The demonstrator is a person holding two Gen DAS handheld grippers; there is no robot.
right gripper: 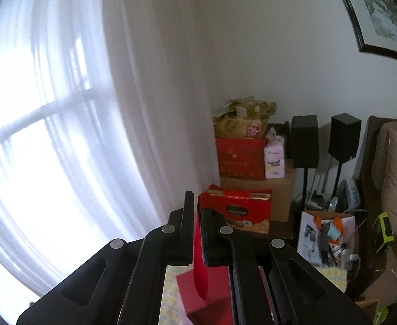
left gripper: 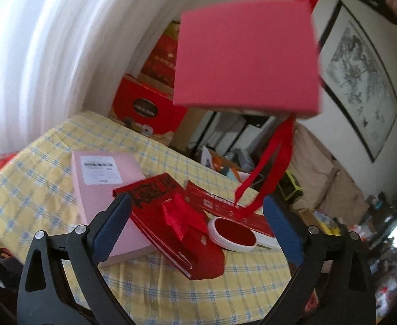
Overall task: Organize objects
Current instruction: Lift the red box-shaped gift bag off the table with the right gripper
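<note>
Hanging at upper right of the left wrist view, we see a red box [left gripper: 248, 59] dangling by its red ribbon [right gripper: 200, 265], which our right gripper [right gripper: 197, 233] pinches tight. Our left gripper [left gripper: 195, 230] stands spread wide, empty, above the red gift bag [left gripper: 182, 233] and pink box [left gripper: 103, 184] on the checked tablecloth [left gripper: 36, 189] at lower centre.

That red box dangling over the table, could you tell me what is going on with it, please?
A person is tidying gift items using two handheld grippers. The right gripper is shut on a red ribbon, and the red box hangs from it in the air above the yellow checked tablecloth. The left gripper is open and empty, pointed at what lies on the table: a pink box, a red bag with a bow and a round red ink pad.
</note>
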